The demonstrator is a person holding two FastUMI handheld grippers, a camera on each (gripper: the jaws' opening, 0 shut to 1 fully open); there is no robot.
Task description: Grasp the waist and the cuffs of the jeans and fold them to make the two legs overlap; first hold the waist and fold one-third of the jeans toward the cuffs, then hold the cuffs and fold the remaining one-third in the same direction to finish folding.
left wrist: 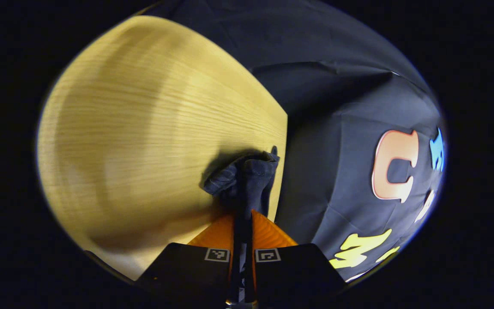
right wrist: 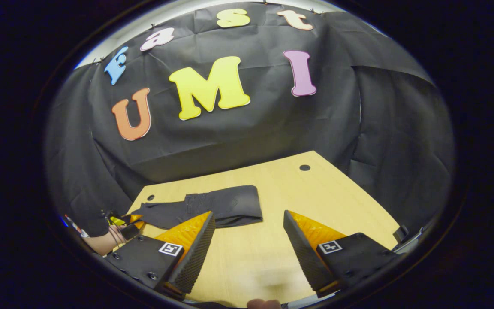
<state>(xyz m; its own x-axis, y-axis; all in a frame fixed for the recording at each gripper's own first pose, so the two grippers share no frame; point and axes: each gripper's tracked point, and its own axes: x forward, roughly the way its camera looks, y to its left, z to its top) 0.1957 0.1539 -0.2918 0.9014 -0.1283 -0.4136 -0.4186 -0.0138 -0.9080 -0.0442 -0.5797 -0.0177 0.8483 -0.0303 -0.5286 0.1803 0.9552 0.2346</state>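
My left gripper (left wrist: 242,227) pinches the jeans (left wrist: 247,176) over the counter (left wrist: 144,128); right gripper (right wrist: 249,231) fingers spread wide.

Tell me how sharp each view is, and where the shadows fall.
Left gripper view: the table is smeared by motion blur, its grain streaked; the jeans pinched in the left gripper cast a dark shadow to their left. Right gripper view: sharp and evenly lit, fisheye-bowed edges; the right gripper is open.

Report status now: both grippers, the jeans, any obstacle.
Left gripper shut on jeans. Right gripper open, above table. Nothing blocking.
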